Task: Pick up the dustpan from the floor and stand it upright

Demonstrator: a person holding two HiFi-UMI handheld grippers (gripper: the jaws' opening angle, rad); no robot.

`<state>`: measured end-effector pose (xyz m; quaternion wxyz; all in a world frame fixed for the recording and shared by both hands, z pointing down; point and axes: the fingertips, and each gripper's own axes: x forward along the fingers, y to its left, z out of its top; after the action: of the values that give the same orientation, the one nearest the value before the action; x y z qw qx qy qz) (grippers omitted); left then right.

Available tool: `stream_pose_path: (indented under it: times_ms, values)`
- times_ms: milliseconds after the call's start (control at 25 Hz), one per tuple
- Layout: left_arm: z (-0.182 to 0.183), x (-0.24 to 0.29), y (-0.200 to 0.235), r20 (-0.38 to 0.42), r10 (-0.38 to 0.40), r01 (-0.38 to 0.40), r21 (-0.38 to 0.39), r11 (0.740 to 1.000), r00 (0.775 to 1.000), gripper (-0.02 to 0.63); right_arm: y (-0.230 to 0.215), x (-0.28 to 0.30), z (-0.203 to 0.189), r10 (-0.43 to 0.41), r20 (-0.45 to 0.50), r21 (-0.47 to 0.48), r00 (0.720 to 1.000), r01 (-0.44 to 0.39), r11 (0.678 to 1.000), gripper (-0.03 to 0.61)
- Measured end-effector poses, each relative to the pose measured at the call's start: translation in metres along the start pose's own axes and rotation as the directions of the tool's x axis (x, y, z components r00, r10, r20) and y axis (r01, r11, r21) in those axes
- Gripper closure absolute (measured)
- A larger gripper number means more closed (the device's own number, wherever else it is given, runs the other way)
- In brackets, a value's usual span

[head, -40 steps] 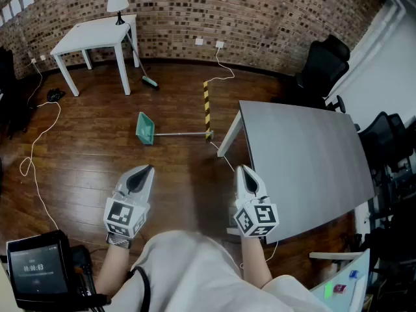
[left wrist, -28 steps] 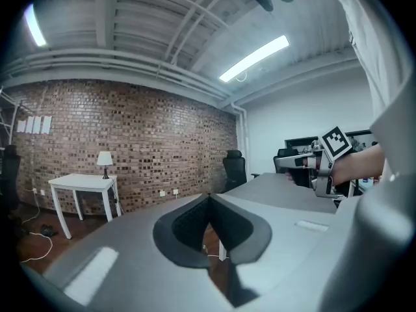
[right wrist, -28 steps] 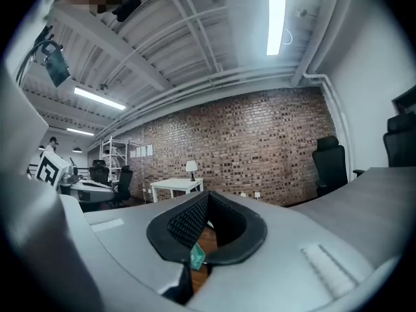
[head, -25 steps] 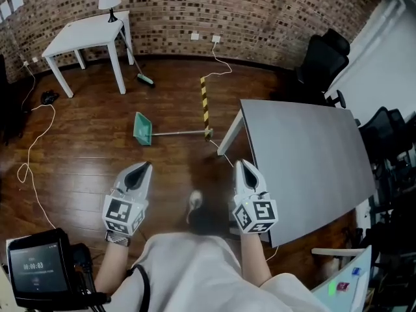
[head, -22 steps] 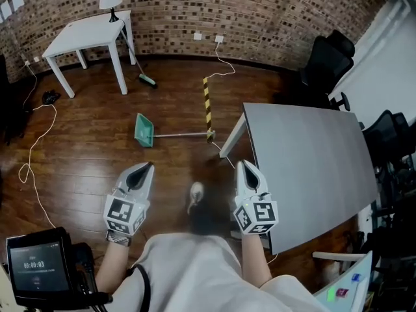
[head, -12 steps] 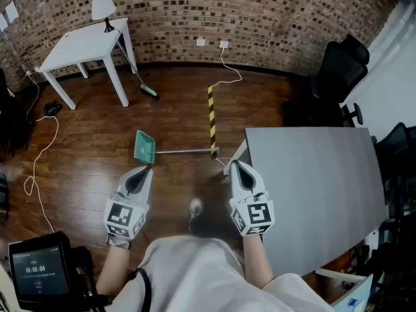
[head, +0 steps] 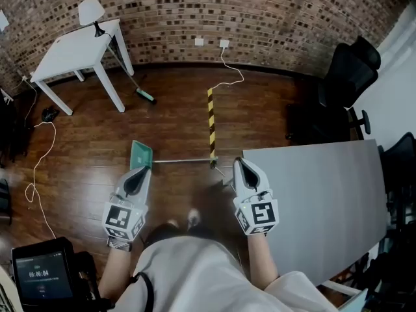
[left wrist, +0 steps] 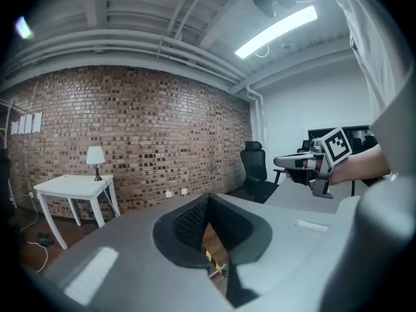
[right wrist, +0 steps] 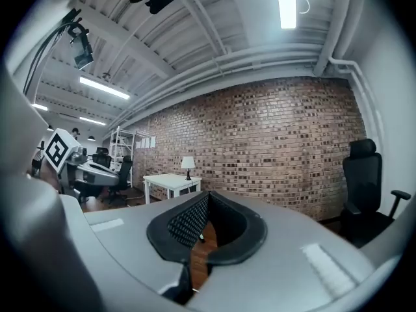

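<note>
A green dustpan [head: 140,155] lies flat on the wooden floor, its long metal handle [head: 182,160] running right toward the grey table's leg. My left gripper [head: 144,169] is shut and held level, its tip just short of the pan in the head view. At the same height, my right gripper [head: 239,163] is also shut, close to the handle's far end. Neither holds anything. In the left gripper view the left gripper [left wrist: 207,200] shows closed jaws, and the right gripper [right wrist: 207,195] does too in its own view.
A grey table [head: 325,200] stands close on the right. A white table [head: 71,47] with a lamp [head: 91,10] is at the back left, a broom [head: 140,93] leaning by it. A yellow-black strip [head: 210,119], a floor cable [head: 36,168] and black chairs [head: 351,67] are around.
The person has walked forward with both grippers, which stay shut. The dustpan and its handle now lie much nearer to the gripper tips in the head view.
</note>
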<state>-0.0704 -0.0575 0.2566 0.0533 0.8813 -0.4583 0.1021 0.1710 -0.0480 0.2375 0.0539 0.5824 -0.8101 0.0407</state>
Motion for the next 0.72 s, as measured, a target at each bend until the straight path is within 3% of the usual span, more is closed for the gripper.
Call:
stream_pose_path:
  times_ms: [720]
  values:
    - [-0.010, 0.027, 0.061, -0.040, -0.017, 0.018, 0.032, 0.999, 0.999, 0.613, 0.007, 0.057, -0.014, -0.045, -0.036, 0.033, 0.998, 0.046, 0.998, 0.565]
